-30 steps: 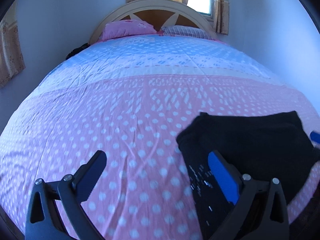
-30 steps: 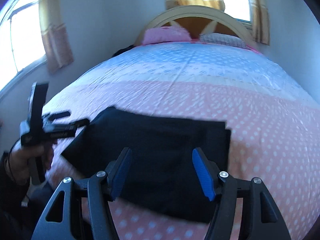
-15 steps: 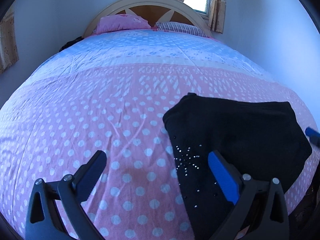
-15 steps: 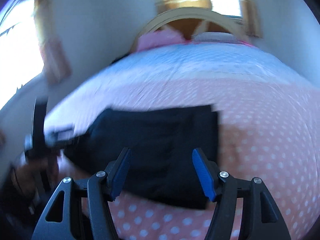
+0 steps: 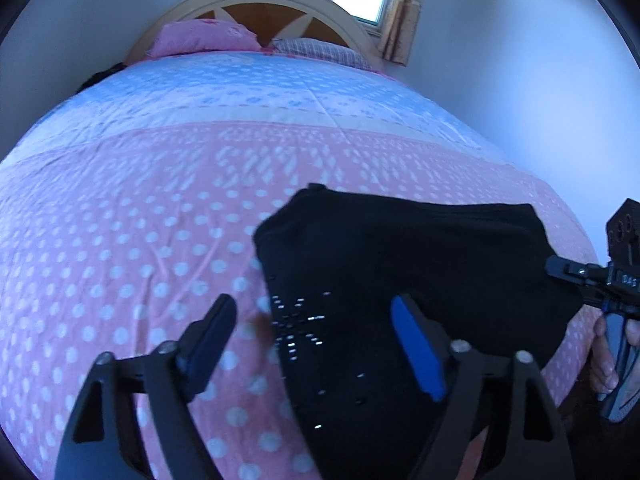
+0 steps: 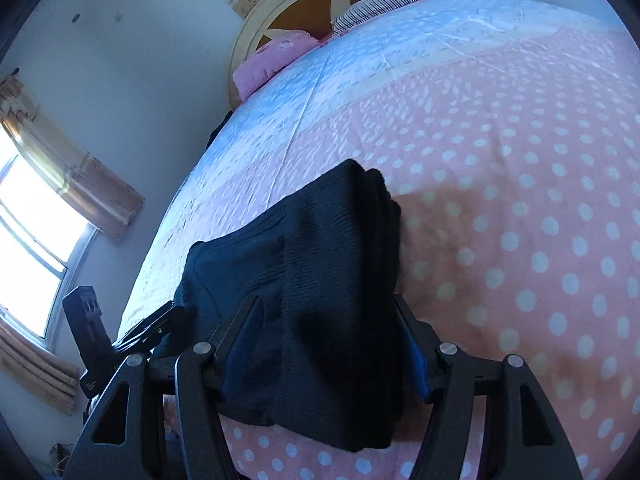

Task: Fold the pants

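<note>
Right gripper (image 6: 328, 344) straddles the folded pants (image 6: 320, 280), fingers spread, not yet clamped; left gripper (image 5: 316, 344) gapes empty above their left edge. Pants lie near the bed's (image 5: 160, 240) foot edge; squeeze through every layer squarely.

Black pants (image 5: 400, 248), folded compact, small studs, lying on bed's near edge.

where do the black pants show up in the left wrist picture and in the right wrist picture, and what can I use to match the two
Left wrist: the black pants lie lower right of centre on the bedspread, the left gripper open over their near edge.
Right wrist: the pants fill the lower centre, between the open fingers of the right gripper.
Shared landmark: the pink pillow at the headboard.
</note>
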A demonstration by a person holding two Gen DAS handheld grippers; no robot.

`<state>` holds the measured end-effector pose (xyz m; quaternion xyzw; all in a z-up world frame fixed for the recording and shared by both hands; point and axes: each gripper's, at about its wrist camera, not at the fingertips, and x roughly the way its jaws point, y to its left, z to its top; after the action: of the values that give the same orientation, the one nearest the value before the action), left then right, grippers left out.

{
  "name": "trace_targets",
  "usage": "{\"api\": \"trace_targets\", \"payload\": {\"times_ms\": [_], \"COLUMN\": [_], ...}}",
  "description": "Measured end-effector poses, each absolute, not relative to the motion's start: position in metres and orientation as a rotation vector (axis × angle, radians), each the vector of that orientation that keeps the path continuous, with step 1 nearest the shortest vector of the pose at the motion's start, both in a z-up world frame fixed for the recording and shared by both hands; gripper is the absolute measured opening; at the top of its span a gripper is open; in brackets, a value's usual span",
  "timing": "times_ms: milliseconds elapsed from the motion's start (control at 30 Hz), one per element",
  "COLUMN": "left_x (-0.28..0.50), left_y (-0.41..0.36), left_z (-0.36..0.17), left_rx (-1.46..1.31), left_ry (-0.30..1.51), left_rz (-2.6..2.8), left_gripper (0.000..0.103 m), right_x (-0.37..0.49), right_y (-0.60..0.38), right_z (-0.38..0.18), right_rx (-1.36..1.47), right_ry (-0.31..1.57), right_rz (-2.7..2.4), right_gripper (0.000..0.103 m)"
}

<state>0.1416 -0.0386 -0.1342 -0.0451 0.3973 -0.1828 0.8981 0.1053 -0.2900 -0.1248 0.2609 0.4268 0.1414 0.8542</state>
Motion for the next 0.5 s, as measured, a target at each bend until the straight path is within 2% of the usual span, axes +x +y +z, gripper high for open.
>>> {"api": "trace_targets", "payload": {"times_ms": [33,67,100,133,200,267,500], "left_x": [0.142,0.143,0.144,0.144,0.143,0.14,0.134], "left_y": [-0.038,-0.038,-0.038,-0.039,-0.04,-0.039,-0.024], "left_z": [-0.135,-0.136,-0.136,-0.136,-0.135,-0.131,-0.113], "left_rx": [-0.107,-0.127,-0.147,-0.15,-0.147,-0.138,-0.174], "left_ry": [0.83,0.838,0.844,0.843,0.834,0.811,0.78], "left_rz": [-0.39,-0.409,-0.43,-0.433,-0.447,-0.441,-0.454], "left_gripper": [0.07,0.061,0.058,0.055,0.041,0.018,0.013], "right_x": [0.106,0.106,0.106,0.107,0.107,0.105,0.106], "right_y": [-0.289,-0.287,-0.285,-0.287,-0.286,-0.284,-0.269], "right_z": [-0.125,-0.124,-0.125,-0.127,-0.127,-0.125,-0.101], "right_rx": [0.538,0.526,0.517,0.515,0.506,0.493,0.434], "right_ry": [0.898,0.899,0.904,0.908,0.912,0.902,0.851], "right_rz": [0.294,0.292,0.292,0.295,0.301,0.293,0.301], "right_gripper": [0.059,0.051,0.041,0.038,0.033,0.031,0.028]}}
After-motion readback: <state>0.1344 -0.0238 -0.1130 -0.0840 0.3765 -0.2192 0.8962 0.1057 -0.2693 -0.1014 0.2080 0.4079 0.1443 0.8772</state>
